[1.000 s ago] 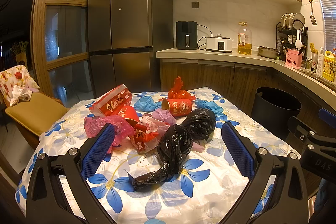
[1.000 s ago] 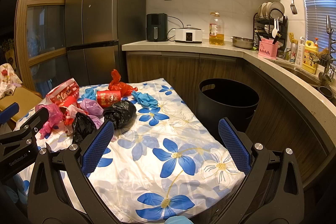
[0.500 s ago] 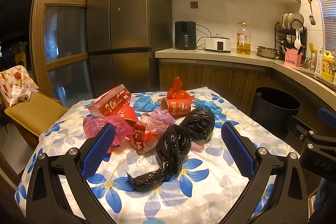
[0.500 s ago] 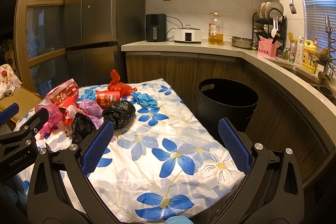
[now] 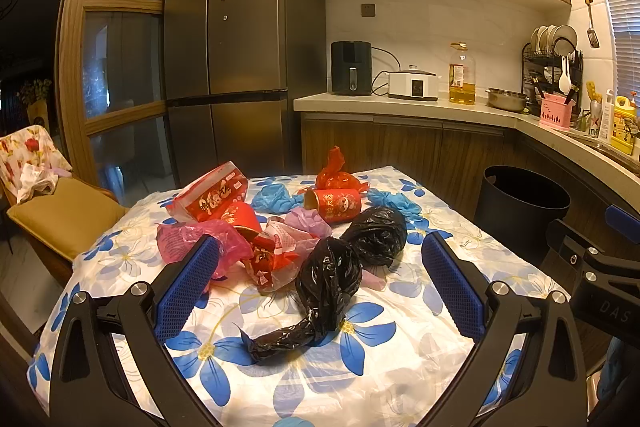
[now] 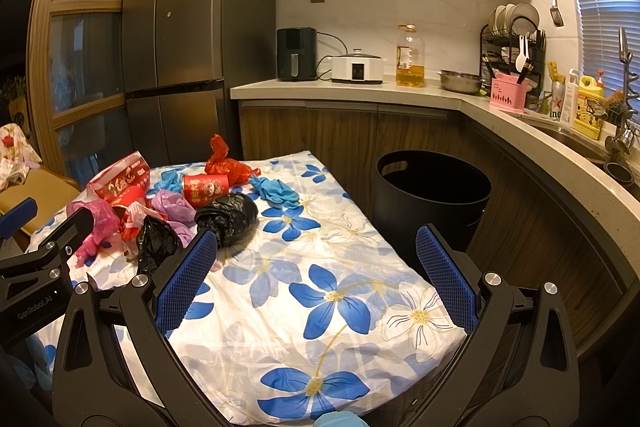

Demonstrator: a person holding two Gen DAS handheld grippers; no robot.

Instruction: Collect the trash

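Black "GenRobot.AI" left gripper (image 6: 48, 227)

Trash pile (image 5: 288, 227) on table (image 5: 360, 359) far-left, bin (image 6: 432, 199) on floor right of table

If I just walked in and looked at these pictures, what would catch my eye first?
Probably the heap of crumpled trash on the flowered tablecloth: two black bags, a red cup and pink plastic behind them. Next, the black bin standing open on the floor beside the table, under the counter.
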